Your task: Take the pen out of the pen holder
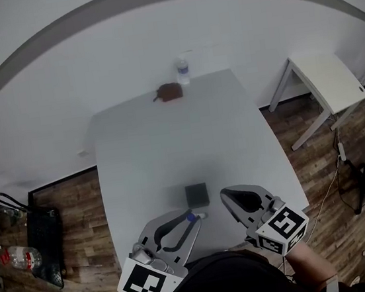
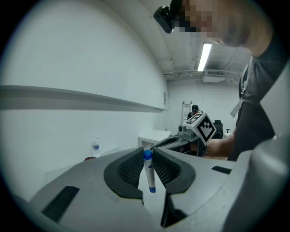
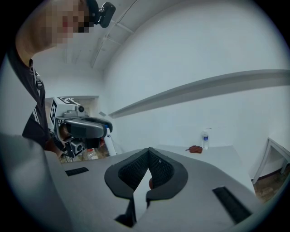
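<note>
The fingers (image 1: 167, 219) of the left gripper (image 1: 194, 218) cover part of the pen (image 1: 202, 215) in the head view.

Grey left tongs (image 1: 193, 218), grey right tongs (image 1: 227, 198), black-white marker cubes (image 1: 144, 284), black top (image 1: 234, 282)

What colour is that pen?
The pen is white with blue ends, clearest in the left gripper view.
</note>
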`<state>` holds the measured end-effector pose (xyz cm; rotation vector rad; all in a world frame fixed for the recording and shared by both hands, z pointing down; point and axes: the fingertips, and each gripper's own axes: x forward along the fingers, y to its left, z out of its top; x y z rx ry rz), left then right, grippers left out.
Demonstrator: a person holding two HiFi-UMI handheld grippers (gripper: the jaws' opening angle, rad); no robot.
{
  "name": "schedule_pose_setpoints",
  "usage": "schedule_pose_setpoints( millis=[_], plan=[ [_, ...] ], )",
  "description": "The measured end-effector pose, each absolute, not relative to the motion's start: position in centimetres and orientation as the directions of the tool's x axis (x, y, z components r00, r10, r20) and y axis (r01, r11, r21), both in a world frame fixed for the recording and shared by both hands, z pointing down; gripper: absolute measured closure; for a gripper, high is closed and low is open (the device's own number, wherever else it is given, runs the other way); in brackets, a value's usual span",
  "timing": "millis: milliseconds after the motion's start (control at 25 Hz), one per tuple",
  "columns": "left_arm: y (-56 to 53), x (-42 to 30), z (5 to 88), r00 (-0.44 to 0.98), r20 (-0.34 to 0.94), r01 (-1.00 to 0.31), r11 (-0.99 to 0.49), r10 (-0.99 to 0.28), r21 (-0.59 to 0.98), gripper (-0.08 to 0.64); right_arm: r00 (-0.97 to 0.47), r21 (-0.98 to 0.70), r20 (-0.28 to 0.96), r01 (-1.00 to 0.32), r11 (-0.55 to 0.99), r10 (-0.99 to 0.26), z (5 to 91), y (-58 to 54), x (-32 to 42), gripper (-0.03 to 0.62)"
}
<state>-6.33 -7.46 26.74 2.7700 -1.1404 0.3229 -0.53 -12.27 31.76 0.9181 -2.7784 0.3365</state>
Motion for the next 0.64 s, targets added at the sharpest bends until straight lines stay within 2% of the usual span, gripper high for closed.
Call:
schedule_pose_setpoints(
  millis=[640],
  plan=[
    [-8.06, -6.63, 27.67, 0.682, 0.266, -0.714, -0.698, -0.681, 0.043, 0.494, -0.788, -0.161, 0.259, -0.605, 0.78, -0.558, 32.1, -12.22, -0.62, 0.58]
  ],
)
